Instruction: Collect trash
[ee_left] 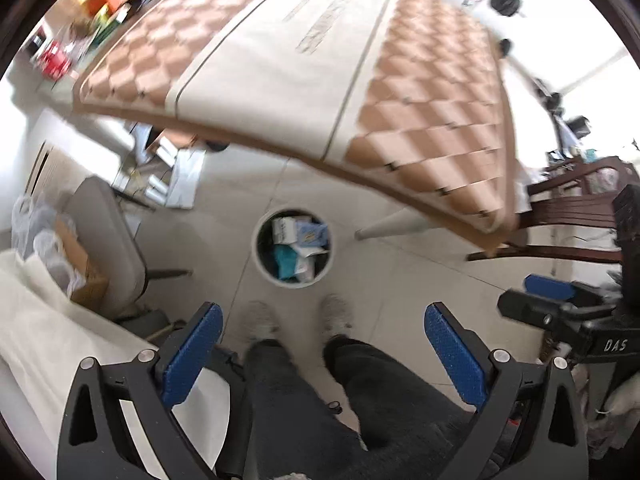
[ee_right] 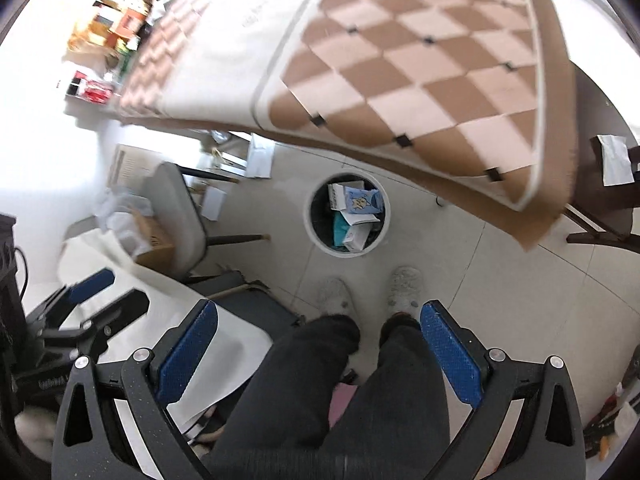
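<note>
A round white trash bin (ee_left: pixel 260 268) stands on the tiled floor by the table edge, holding several crumpled wrappers and packets (ee_left: pixel 298 244). It also shows in the right wrist view (ee_right: pixel 316 236). My left gripper (ee_left: pixel 322 350) is open and empty, held high over the person's legs, pointing down toward the bin. My right gripper (ee_right: pixel 318 350) is open and empty too, at a similar height. Each gripper shows at the edge of the other's view: the right gripper (ee_left: pixel 556 300) and the left gripper (ee_right: pixel 104 292).
A table with a brown-and-cream checked cloth (ee_left: pixel 432 120) overhangs beyond the bin. A grey chair (ee_left: pixel 112 240) with a cardboard box and plastic bags stands left. A dark wooden chair (ee_left: pixel 572 216) stands right. The person's shoes (ee_left: pixel 336 316) are near the bin.
</note>
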`<state>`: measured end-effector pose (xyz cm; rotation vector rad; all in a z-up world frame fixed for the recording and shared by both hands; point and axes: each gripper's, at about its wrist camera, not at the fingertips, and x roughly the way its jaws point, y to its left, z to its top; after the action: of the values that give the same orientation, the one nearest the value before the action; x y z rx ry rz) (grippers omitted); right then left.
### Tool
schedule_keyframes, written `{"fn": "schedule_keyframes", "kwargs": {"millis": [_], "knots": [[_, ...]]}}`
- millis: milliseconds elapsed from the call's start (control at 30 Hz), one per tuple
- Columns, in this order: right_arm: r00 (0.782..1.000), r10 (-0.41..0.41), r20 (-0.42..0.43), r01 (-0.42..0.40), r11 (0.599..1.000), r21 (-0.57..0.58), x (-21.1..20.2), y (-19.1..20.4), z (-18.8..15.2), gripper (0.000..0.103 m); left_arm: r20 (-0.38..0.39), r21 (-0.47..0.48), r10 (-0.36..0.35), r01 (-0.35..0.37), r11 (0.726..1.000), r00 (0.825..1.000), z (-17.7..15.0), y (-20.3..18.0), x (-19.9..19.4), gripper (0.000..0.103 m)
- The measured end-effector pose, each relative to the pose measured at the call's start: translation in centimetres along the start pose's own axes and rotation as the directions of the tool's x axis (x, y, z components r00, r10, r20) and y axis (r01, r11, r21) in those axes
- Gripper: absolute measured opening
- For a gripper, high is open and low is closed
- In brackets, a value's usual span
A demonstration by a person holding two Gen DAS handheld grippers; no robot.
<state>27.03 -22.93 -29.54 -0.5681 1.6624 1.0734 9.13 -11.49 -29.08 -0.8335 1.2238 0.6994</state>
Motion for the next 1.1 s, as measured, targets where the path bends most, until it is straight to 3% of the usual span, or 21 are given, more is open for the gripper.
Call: {"fn": "schedule_keyframes", "kwargs": {"millis": [267,567,833,1100], "knots": [[0.993,0.051,0.103,-0.059,0.996,0.072,-7.6,3.3,-3.4,0.102,0.007,0.163,-0.148,0.145,0.976,0.989,1.2,-0.3,-6.8,0.103],[0.975,0.092,0.204,-0.136,0.968,0.211,-10.7,9.5,-8.6,0.102,-0.05,0.331,-0.274,0.275,0.903,0.96,0.8,1.9,-12.3,0.103],[0.957,0.123,0.263,-0.196,0.942,0.271,-11.7,14.0,-12.7,0.102,-0.092,0.326,-0.37,0.379,0.866,0.924,-0.1,4.0,-15.6,0.103],[0.941,0.148,0.303,-0.233,0.936,0.265,-13.5,15.5,-13.9,0.103,-0.075,0.293,-0.399,0.402,0.867,0.914,-0.6,5.0,-17.0,0.103]]}}
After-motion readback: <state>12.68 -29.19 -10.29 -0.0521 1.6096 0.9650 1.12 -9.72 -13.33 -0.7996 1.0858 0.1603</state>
